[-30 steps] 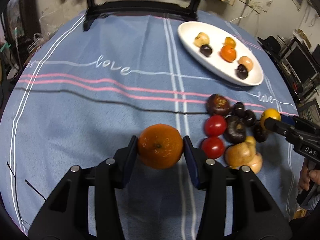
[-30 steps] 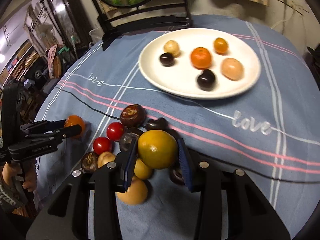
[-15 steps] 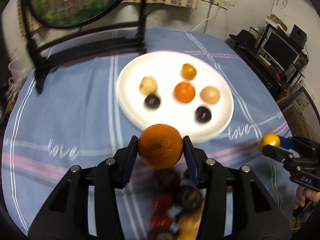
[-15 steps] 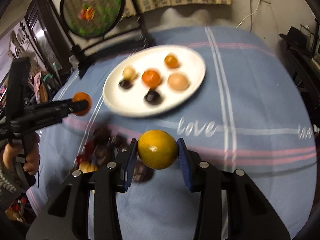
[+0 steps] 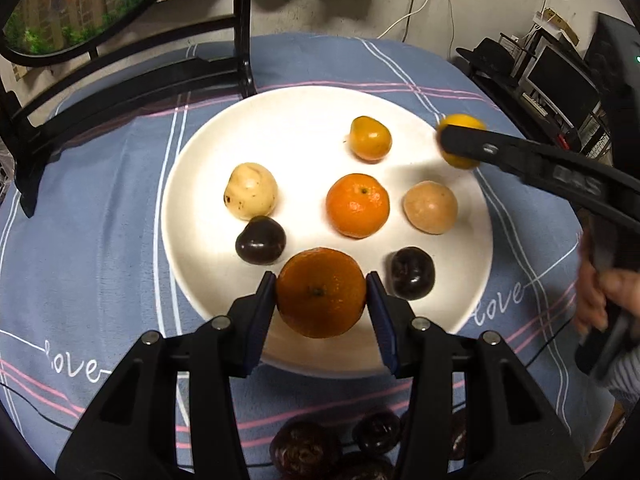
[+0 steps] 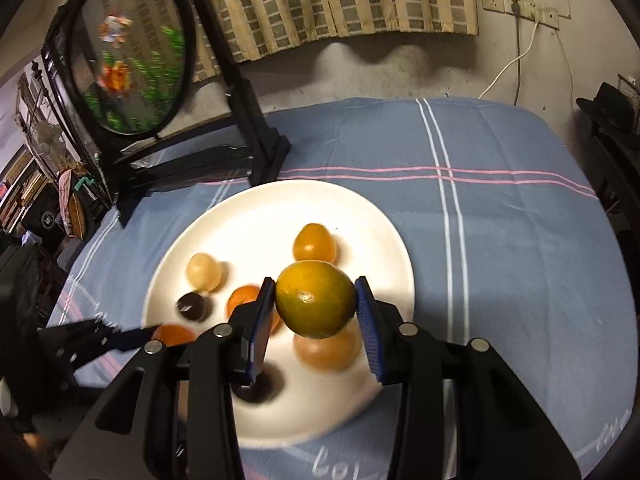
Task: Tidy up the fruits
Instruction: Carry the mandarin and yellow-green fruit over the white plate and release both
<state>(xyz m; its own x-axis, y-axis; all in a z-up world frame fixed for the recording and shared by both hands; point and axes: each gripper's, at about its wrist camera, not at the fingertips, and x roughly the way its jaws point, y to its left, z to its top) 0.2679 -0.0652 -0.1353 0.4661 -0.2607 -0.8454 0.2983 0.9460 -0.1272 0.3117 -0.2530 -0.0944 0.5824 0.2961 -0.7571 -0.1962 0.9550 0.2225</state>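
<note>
Gripping, left tool (image 5: 320,292): orange (image 5: 320,294), over the plate's (image 5: 192,184) near rim.
Right tool (image 6: 316,300): clamps a yellow-green citrus (image 6: 315,299) above the plate's right half.

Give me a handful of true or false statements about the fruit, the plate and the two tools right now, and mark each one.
1. The left tool is clamped on an orange mandarin. True.
2. The right tool is empty. False: it grips a yellow-green citrus fruit.
3. Six fruits lie on the white plate. True.
4. Both dark fruits on the plate touch each other. False: one dark fruit and the other lie apart.
5. The plate rests on a plain red cloth. False: the tablecloth is blue with stripes.
</note>
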